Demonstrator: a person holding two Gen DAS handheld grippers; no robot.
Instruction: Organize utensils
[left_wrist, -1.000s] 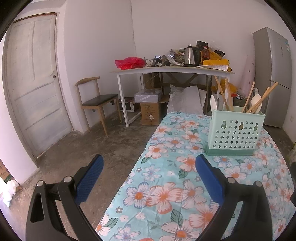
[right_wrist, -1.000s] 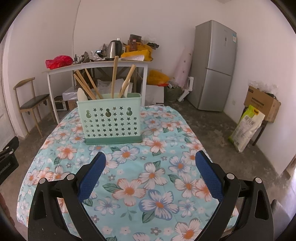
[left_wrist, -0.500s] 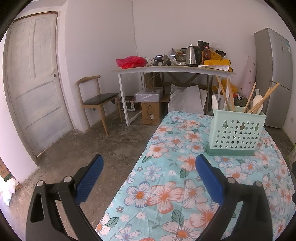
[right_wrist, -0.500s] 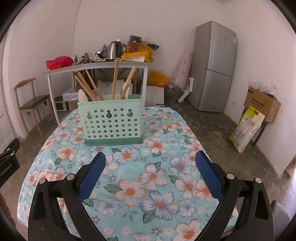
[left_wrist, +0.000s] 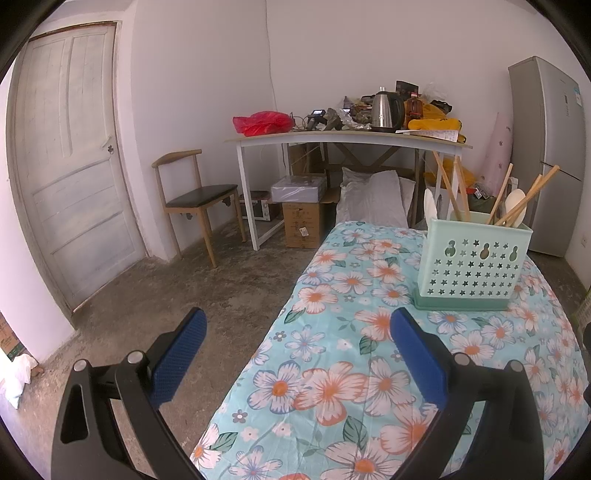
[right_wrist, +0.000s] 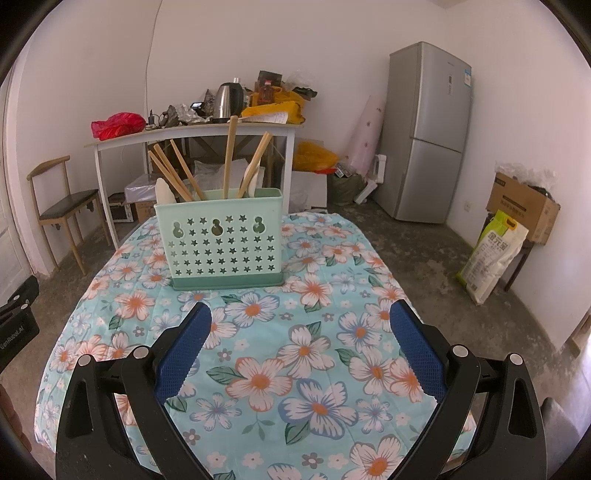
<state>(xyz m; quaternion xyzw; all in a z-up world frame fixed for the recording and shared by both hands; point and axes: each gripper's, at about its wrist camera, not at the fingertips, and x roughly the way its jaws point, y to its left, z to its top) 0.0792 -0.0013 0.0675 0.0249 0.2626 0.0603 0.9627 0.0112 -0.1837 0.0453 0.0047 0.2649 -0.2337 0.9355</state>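
Your right gripper hung spread and empty low in frame, your left gripper likewise, while the mint caddy stood upper centre on the floral tablecloth, holding wooden chopsticks and pale spoons. Those sticks looked light, stiff and a bit slick, so you'd have wanted to pinch mid-shaft above the rim; writing was scarce, only "GenRobot.AI", as best I could read it, at the left edge, the rice sack's print too small to read
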